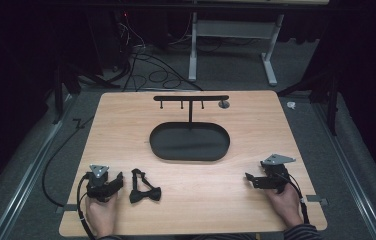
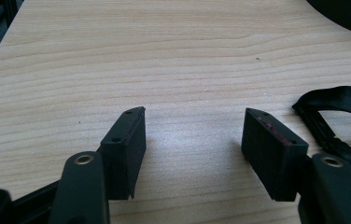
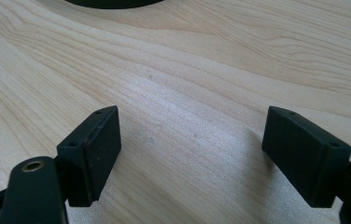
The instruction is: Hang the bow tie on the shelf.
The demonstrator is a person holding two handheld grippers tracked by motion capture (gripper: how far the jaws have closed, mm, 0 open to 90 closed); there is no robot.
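A black bow tie (image 1: 144, 192) with its strap lies near the table's front left. Just left of it rests my left gripper (image 1: 118, 181), held in a hand, jaws wide open over bare wood. In the left gripper view the gripper (image 2: 193, 135) has nothing between its jaws, and the bow tie strap (image 2: 339, 100) loops at the right edge. At the front right my right gripper (image 1: 249, 177) is held in the other hand and points left. The right gripper view has the gripper (image 3: 190, 140) open over bare wood. A black stand with an oval tray base (image 1: 162, 148) and a hook bar (image 1: 191, 98) is at the table's middle back.
The wooden table (image 1: 126, 120) ends close behind the stand and just in front of the hands. A small grey round fitting (image 1: 223, 104) sits near the bar's right end. Cables and a white desk frame (image 1: 233, 30) are on the floor beyond.
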